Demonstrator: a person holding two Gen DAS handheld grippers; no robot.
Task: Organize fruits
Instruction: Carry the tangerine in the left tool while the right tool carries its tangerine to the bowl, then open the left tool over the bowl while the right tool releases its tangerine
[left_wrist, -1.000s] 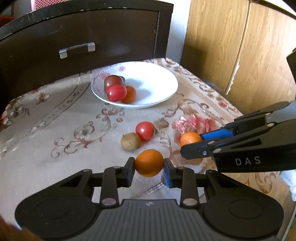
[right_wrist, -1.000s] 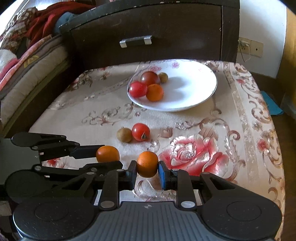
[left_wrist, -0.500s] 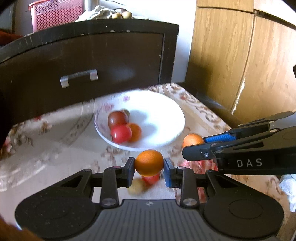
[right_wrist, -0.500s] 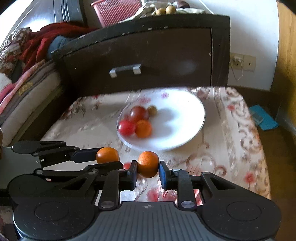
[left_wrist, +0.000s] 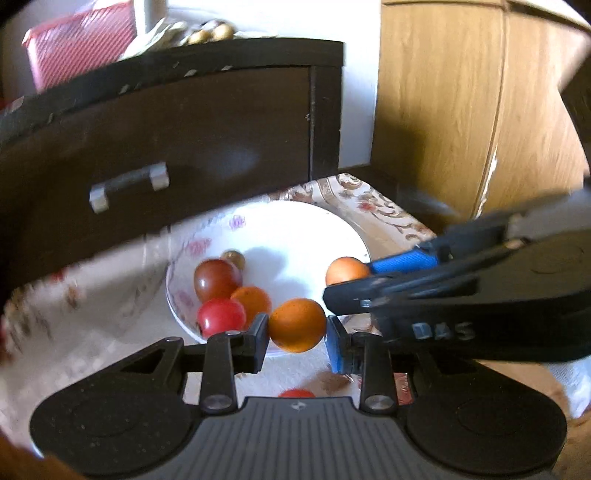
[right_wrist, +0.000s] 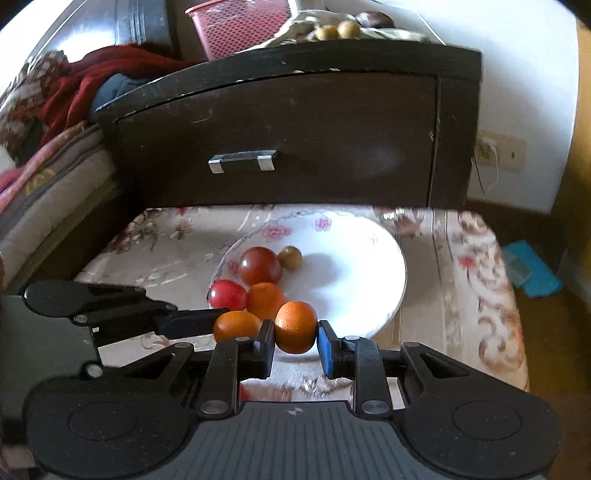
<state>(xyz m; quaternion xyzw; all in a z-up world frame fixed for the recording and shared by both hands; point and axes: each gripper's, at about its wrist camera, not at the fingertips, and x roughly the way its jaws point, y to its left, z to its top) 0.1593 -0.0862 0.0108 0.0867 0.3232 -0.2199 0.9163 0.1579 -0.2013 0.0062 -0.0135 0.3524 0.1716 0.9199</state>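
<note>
My left gripper (left_wrist: 297, 325) is shut on a small orange (left_wrist: 296, 325), held over the near rim of the white bowl (left_wrist: 325, 236). My right gripper (right_wrist: 295, 328) is shut on a second small orange (right_wrist: 295, 326), also above the bowl's near edge (right_wrist: 373, 321). In the right wrist view the left gripper's orange (right_wrist: 236, 325) hangs just to the left. Inside the bowl lie a dark red tomato (right_wrist: 259, 266), a bright red tomato (right_wrist: 227, 294), an orange fruit (right_wrist: 264, 299) and a small brown fruit (right_wrist: 290, 257). A red tomato (left_wrist: 296, 393) peeks out below the left gripper.
A dark wooden drawer unit (right_wrist: 295, 140) with a metal handle (right_wrist: 242, 159) stands right behind the floral-clothed table (right_wrist: 476, 280). A pink basket (right_wrist: 240, 26) sits on top of it. Wooden cupboard doors (left_wrist: 461, 110) are at the right, bedding (right_wrist: 48, 177) at the left.
Both grippers have lifted their oranges off the table and carried them forward, from beside the loose tomato to over the bowl's near rim. The bowl now looks closer.
</note>
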